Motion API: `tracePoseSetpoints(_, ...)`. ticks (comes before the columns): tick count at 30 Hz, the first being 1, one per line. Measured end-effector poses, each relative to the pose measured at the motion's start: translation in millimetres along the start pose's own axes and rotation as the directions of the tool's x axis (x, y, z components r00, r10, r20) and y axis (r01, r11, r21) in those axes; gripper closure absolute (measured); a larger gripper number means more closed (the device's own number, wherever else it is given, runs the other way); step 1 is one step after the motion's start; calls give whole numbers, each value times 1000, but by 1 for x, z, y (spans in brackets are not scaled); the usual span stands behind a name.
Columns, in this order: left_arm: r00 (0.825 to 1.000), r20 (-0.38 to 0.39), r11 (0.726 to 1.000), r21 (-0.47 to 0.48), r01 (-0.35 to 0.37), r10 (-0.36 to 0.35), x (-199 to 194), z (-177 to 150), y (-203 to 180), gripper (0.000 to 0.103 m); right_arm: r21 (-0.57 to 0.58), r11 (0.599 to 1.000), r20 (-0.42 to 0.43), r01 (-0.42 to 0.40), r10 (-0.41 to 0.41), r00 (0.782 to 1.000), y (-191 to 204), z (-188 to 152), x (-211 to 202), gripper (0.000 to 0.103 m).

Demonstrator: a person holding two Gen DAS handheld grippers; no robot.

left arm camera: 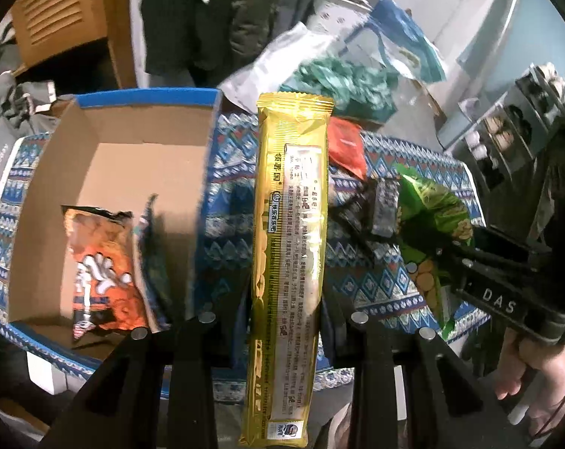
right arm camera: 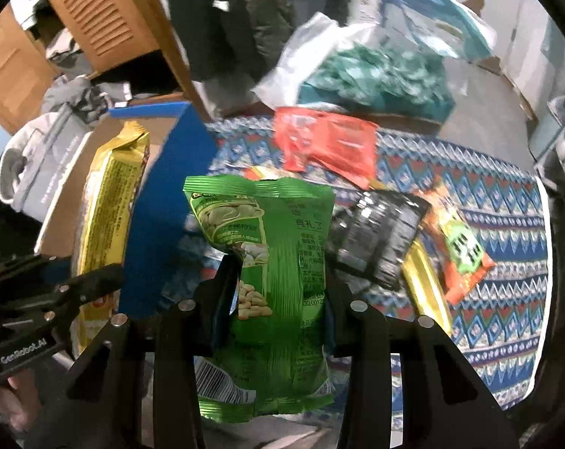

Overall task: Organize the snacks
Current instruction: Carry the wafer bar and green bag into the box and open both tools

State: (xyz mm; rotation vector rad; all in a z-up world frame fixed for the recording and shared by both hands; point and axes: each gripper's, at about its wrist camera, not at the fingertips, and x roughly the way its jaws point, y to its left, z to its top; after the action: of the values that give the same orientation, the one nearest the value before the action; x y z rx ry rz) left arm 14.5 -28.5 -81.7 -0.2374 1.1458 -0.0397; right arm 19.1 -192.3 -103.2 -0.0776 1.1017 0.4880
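Left gripper (left arm camera: 282,299) pinches gold wafer pack (left arm camera: 290,224) right of cardboard box (left arm camera: 95,172); right gripper (right arm camera: 278,299) pinches green snack bag (right arm camera: 278,262).

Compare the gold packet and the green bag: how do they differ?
The gold packet is long, narrow and flat; the green bag is shorter, wider and crinkled. The gold packet is clamped in the left gripper, the green bag in the right gripper. Both are sealed snacks held lengthwise above the patterned tablecloth.
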Motion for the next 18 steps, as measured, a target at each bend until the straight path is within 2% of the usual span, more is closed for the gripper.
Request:
tracePoseSetpoints(10,997,62,997,-71,-36,41,-28,8,50,71,-89,994,5,-59,60,998,63,25,6,64)
tracePoseSetpoints(18,992,87,990,-118,-76,87,-37,10,89,71,-140,985,-32,-105,101,994,119,42,26,64)
